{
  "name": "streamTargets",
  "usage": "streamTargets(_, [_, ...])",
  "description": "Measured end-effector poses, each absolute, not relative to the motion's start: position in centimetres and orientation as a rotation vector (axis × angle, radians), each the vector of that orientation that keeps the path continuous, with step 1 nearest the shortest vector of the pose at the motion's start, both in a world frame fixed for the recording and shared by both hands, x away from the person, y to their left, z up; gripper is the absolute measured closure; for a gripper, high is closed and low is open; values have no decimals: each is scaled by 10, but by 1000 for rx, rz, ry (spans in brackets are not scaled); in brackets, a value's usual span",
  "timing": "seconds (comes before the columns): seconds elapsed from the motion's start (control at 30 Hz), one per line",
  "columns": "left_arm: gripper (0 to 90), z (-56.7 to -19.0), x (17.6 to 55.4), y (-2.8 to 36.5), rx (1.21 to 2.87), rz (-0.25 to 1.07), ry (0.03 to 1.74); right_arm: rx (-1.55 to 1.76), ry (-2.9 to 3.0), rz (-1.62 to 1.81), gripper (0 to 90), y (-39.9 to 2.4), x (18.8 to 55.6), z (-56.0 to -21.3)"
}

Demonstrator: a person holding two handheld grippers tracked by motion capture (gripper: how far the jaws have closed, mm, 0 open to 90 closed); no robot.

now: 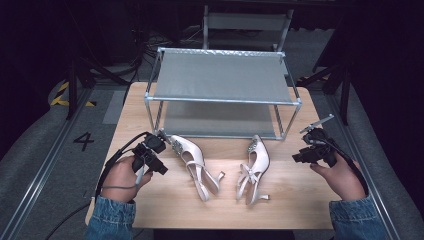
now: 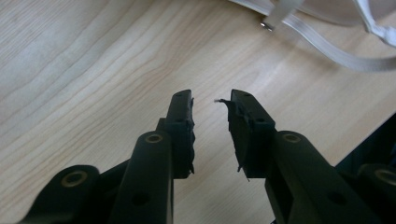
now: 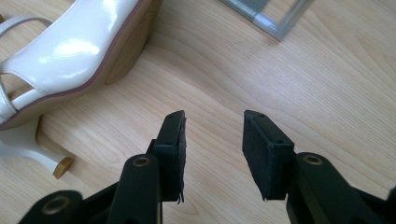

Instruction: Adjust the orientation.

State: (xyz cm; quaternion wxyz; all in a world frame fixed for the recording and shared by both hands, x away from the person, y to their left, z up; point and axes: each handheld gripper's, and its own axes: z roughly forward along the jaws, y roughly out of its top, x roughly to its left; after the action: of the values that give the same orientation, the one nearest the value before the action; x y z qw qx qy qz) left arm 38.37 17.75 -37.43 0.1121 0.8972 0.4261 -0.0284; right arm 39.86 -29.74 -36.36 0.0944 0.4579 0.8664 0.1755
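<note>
Two pale cream high-heeled shoes lie on the wooden table (image 1: 280, 200) in front of a shoe rack. The left shoe (image 1: 192, 160) lies just right of my left gripper (image 1: 150, 152); its straps (image 2: 327, 44) cross the top of the left gripper view. The right shoe (image 1: 255, 167) lies on its side, its sole and heel (image 3: 79, 51) at the upper left of the right gripper view. My left gripper (image 2: 211, 100) stands open over bare wood, nothing between its jaws. My right gripper (image 1: 312, 150) is held right of the right shoe, also open (image 3: 212, 119) and holding nothing.
A two-tier metal shoe rack (image 1: 222, 80) with grey fabric shelves stands at the table's back half; one of its foot corners (image 3: 273, 25) lies ahead of the right gripper. Bare wood lies between and in front of the shoes. Dark floor surrounds the table.
</note>
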Motion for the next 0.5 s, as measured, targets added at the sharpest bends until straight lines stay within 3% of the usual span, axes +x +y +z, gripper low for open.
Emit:
streamTargets(0.17, [708,-370,378,168,2658,-31,1164,1318,2578,526,576,-293,398,-365])
streamTargets(0.3, [644,-360,377,162,2632,30,1154,1330,2609,528,553,-290,401,-370])
streamTargets(0.5, [597,-365,377,150,2652,-17,1092,1386,2627,554,534,-294,404,-373])
